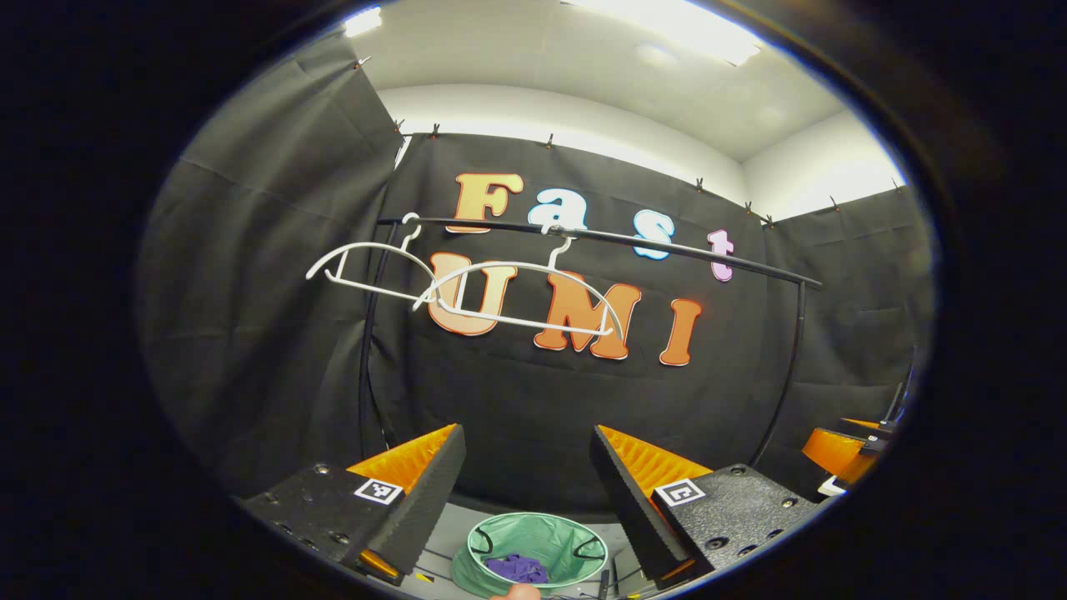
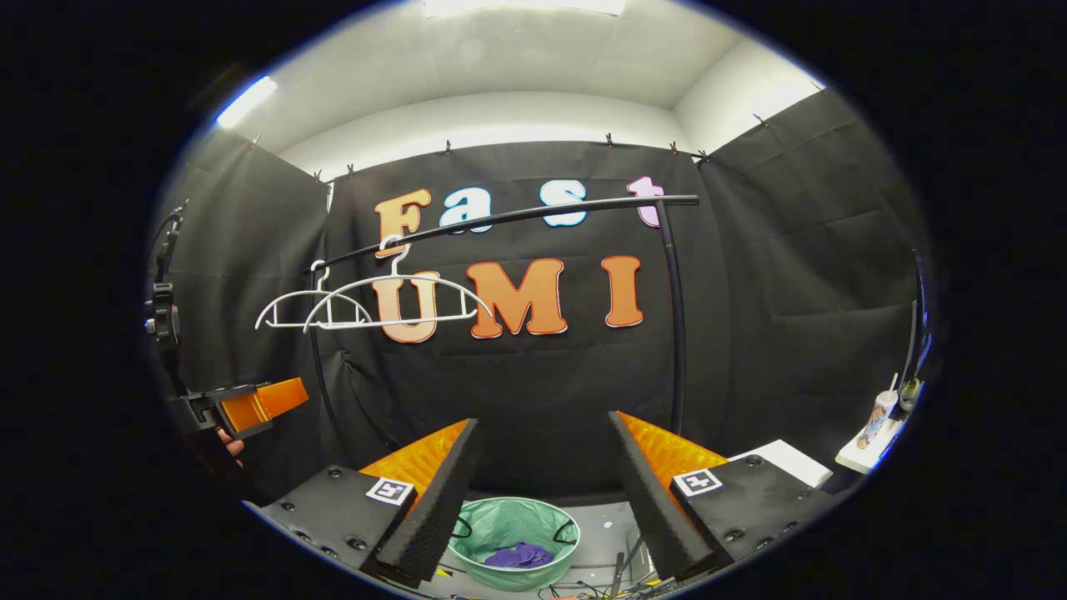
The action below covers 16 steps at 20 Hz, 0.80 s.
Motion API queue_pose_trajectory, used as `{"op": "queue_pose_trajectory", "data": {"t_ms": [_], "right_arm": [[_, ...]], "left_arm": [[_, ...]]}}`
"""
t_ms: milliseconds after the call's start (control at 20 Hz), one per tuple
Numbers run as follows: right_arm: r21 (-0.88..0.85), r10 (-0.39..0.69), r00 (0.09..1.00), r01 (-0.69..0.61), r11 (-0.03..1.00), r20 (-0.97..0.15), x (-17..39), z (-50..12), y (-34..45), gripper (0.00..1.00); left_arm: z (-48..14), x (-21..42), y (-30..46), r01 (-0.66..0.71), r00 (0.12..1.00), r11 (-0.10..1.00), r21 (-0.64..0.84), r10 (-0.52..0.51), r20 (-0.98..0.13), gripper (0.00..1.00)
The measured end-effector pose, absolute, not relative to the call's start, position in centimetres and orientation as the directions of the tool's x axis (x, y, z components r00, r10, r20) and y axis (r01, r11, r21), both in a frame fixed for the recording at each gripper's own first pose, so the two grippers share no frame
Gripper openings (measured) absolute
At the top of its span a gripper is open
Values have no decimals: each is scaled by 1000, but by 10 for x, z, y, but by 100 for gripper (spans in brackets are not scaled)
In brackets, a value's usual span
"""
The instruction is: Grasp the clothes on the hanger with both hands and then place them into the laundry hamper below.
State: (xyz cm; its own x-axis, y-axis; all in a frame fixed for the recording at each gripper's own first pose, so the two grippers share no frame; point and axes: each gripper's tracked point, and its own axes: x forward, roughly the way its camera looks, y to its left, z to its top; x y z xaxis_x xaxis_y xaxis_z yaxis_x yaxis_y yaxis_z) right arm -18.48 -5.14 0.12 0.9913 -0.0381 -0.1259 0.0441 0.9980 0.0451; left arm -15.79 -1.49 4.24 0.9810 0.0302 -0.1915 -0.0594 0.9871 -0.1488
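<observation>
In the left gripper view, the left gripper (image 1: 527, 492) sits at six o'clock with its two fingers spread wide and nothing between them. Past the fingertips, also at six o'clock, stands the green hamper (image 1: 500, 533), and a purple garment (image 1: 517, 568) lies crumpled on its bottom. Up toward eleven o'clock a black rail (image 1: 600, 237) crosses the booth with two white hangers (image 1: 517, 296) hooked over it, both bare. At four o'clock, near the edge, part of the other gripper shows. In the right gripper view, the right gripper (image 2: 542, 492) is likewise released, fingers apart and empty, at six o'clock. The hamper (image 2: 475, 537) sits between and beyond the fingertips with the purple garment (image 2: 517, 555) inside it. The rail (image 2: 517, 217) runs from ten to one o'clock and the hangers (image 2: 392, 304) hang bare at ten o'clock. At eight o'clock the left gripper (image 2: 258, 404) appears, held by a hand. Judging by this, the clothes are already in the hamper and the placing looks done. The garment looks light, soft and limp; it would sag and bunch when lifted, so it is best pinched at two well-separated folds of cloth, one per gripper, with a firm squeeze since thin fabric can slip.
</observation>
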Motion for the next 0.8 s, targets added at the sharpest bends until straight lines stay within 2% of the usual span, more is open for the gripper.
{"op": "queue_pose_trajectory", "data": {"t_ms": [50, 100, 200, 300, 350, 400, 450, 500, 550, 650, 800], "right_arm": [[41, -38, 991, 43, 998, -127, -189, 0, -53, 94], [38, -38, 991, 44, 998, -128, -192, 0, -53, 100], [37, -41, 991, 45, 998, -125, -196, 0, -55, 98], [36, -43, 992, 47, 998, -122, -200, 2, -56, 89], [33, -45, 992, 49, 998, -119, -200, 3, -57, 89], [30, -48, 992, 52, 998, -117, -201, 4, -59, 98], [29, -49, 992, 53, 998, -116, -200, 5, -60, 98], [30, -50, 992, 54, 998, -114, -200, 6, -60, 89], [31, -50, 992, 54, 998, -112, -199, 7, -61, 89], [30, -51, 993, 54, 998, -109, -198, 7, -61, 98], [16, -54, 993, 56, 998, -107, -197, 9, -62, 98]], "left_arm": [[42, -161, -17, -60, 981, 988, -145, 32, -190, 95], [42, -164, -20, -55, 982, 988, -144, 27, -189, 92], [47, -167, -30, -33, 984, 989, -143, 7, -178, 92], [55, -167, -31, -33, 988, 992, -120, 14, -154, 95], [59, -166, -34, -30, 990, 993, -111, 15, -140, 91], [63, -166, -38, -24, 992, 994, -106, 11, -128, 92], [65, -165, -42, -16, 993, 995, -102, 4, -118, 95], [66, -164, -46, -4, 993, 996, -93, -6, -115, 95], [66, -162, -47, 2, 994, 997, -81, -11, -113, 95], [62, -157, -48, 20, 993, 997, -77, -29, -117, 92], [59, -158, -51, 39, 992, 994, -98, -50, -117, 92]]}}
